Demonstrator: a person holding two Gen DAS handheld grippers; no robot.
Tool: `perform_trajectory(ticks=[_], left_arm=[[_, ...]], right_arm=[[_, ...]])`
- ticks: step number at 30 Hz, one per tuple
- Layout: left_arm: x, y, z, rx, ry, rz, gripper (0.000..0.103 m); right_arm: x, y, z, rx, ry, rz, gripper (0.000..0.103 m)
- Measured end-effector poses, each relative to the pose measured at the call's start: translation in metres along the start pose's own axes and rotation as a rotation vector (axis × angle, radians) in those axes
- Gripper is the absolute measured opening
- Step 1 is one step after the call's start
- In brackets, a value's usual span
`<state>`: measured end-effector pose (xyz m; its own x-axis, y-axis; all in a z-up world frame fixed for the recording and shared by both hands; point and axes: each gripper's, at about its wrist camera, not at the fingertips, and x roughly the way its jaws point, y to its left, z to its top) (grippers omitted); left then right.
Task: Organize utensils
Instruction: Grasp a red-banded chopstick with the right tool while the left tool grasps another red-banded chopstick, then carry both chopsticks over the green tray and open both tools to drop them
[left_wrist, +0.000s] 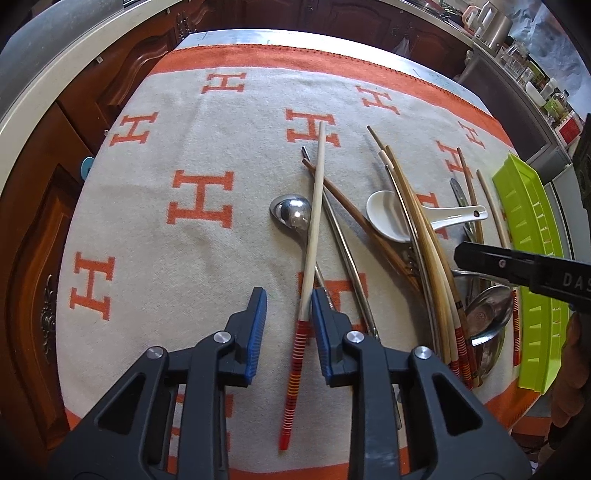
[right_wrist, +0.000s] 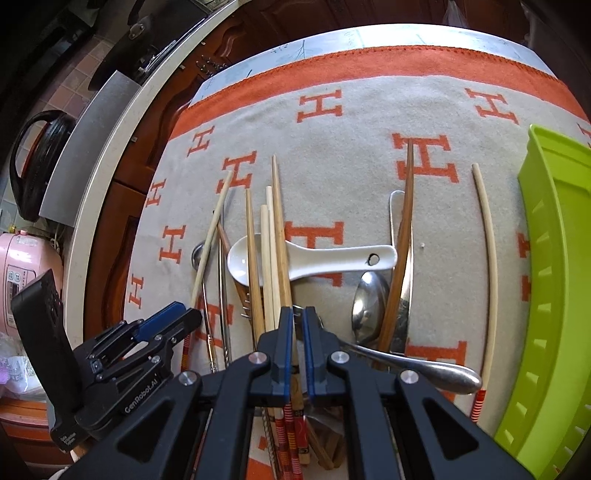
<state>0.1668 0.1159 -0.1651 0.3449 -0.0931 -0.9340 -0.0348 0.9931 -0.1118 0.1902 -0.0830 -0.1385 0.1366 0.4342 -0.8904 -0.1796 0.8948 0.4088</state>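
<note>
Left tool (left_wrist: 289, 299) wide astride pale, red-striped chopstick (left_wrist: 312, 236); right tool (right_wrist: 298, 315) narrow over chopstick bundle (right_wrist: 275, 258) beside tray (right_wrist: 554, 258). Rice cooker (right_wrist: 18, 273) only in right view.

I work over a table (left_wrist: 229, 37) covered by a grey blanket (left_wrist: 184, 147) with an orange border and orange H letters. Dark carved wooden cabinets (left_wrist: 44, 206) stand to my left beneath a pale countertop (right_wrist: 110, 155). A pink rice cooker (right_wrist: 18, 280) sits low on that side. Jars and a kettle (left_wrist: 491, 22) crowd a far shelf in daylight.
</note>
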Motion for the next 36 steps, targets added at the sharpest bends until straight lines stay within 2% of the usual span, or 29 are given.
perform_trajectory(ticks=[4,14,17,20,21,26,32,36], left_arm=[[0.000,-0.001,0.000,0.003,-0.002,0.016,0.019],[0.001,-0.005,0.000,0.014,-0.008,0.040,0.017],[0.001,-0.006,-0.001,0.014,-0.010,0.047,0.017],[0.000,-0.005,-0.003,-0.006,-0.016,0.058,0.007],[-0.001,-0.004,-0.003,-0.013,-0.016,0.053,0.004],[-0.005,0.002,-0.006,-0.062,-0.012,0.022,0.003],[-0.028,0.003,-0.010,-0.111,-0.029,-0.058,0.003],[-0.057,-0.015,-0.013,-0.088,-0.058,-0.125,0.003]], right_arm=[[0.007,0.004,-0.004,-0.027,0.021,0.004,0.006],[0.017,0.019,-0.008,-0.115,0.034,-0.115,0.008],[0.020,0.023,-0.013,-0.142,0.031,-0.125,0.007],[0.016,0.021,-0.014,-0.119,0.003,-0.123,0.007],[0.013,0.019,-0.014,-0.109,-0.007,-0.123,0.007],[-0.010,0.010,-0.017,-0.054,-0.062,-0.050,0.007],[-0.054,-0.008,-0.029,0.009,-0.137,0.031,0.007],[-0.089,-0.032,-0.045,0.055,-0.195,0.027,0.007]])
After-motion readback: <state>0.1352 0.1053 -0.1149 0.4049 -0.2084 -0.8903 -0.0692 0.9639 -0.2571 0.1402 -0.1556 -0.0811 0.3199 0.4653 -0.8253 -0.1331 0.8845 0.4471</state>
